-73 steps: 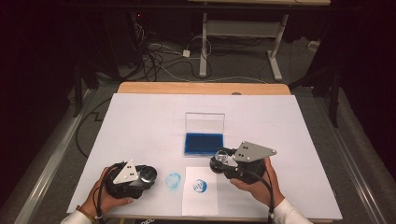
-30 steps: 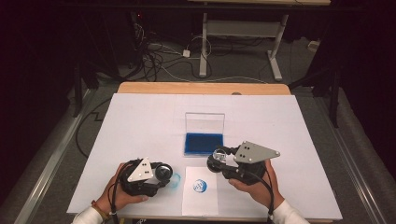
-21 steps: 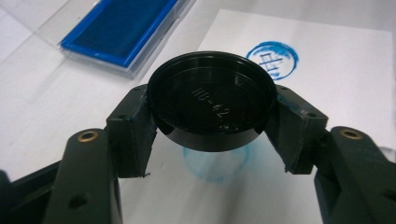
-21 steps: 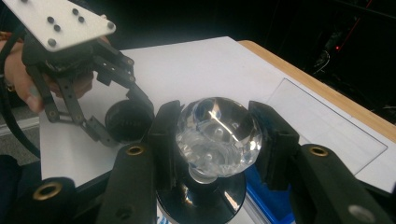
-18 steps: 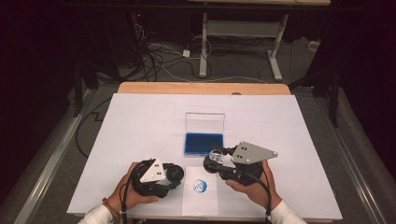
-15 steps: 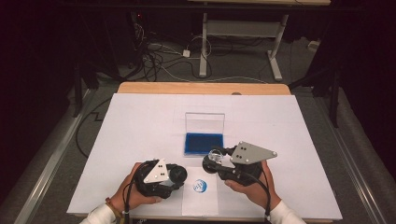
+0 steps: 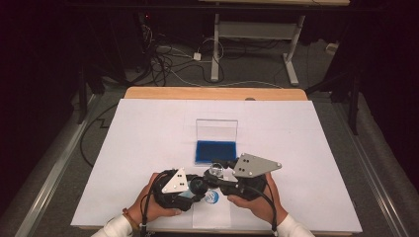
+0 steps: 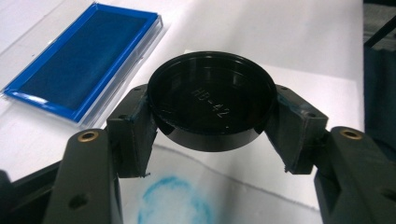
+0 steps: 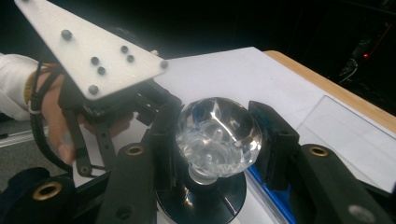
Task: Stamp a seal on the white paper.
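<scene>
My left gripper point(image 8: 210, 119) is shut on a round black cap point(image 8: 210, 98) marked HB-42, held level just above the paper. The right gripper point(image 9: 217, 135) is shut on the clear faceted knob point(image 9: 217, 128) of a stamp, whose round black base point(image 9: 201, 198) hangs below the jaws. From above, the left gripper point(image 7: 196, 187) and right gripper point(image 7: 217, 173) nearly meet at the table's front middle, the cap point(image 7: 197, 186) close beside the knob point(image 7: 216, 171). Whether the cap touches the stamp I cannot tell.
A blue ink pad point(image 7: 216, 152) lies open just behind the grippers, its clear lid point(image 7: 216, 131) standing upright. A small paper sheet point(image 7: 212, 215) at the front edge carries a round blue print point(image 7: 211, 198). White paper point(image 7: 148, 128) covers the table.
The left hand has carried its gripper and the cap rightward along the front edge, up beside the right gripper. The right gripper has stayed in place with the stamp.
</scene>
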Available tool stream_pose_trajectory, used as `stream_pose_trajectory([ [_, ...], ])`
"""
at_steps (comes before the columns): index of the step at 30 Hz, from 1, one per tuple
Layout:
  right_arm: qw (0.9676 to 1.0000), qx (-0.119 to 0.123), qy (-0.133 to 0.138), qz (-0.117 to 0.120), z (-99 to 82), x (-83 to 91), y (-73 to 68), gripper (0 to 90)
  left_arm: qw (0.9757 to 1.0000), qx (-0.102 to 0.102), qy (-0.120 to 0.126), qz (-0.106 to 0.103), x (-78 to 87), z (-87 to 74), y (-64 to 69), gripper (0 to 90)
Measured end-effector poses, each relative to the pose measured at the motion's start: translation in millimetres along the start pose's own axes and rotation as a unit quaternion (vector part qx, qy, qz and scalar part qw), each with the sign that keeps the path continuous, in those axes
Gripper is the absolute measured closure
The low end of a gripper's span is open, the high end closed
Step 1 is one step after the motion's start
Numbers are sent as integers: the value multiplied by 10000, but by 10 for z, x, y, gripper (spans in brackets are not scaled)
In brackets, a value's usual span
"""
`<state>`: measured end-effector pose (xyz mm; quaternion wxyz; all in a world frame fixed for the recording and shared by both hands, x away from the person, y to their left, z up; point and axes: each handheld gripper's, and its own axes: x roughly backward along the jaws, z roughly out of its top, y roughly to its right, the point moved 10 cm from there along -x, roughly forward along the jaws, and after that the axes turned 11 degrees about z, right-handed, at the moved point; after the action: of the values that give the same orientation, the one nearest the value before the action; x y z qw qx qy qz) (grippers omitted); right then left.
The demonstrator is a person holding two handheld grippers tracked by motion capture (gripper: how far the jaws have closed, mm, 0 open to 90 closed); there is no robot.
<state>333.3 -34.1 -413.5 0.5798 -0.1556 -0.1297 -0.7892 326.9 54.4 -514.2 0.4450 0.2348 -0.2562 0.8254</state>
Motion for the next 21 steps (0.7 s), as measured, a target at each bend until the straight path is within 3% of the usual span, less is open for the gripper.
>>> stream_pose_trajectory([
  [10,9992,-164,-15,373,-39,-175,-114,569,9997,86,182,-136,-20,121,70,363],
  [21,9991,-133,-126,371,-107,-244,-117,569,9994,155,284,-125,7,149,58,363],
])
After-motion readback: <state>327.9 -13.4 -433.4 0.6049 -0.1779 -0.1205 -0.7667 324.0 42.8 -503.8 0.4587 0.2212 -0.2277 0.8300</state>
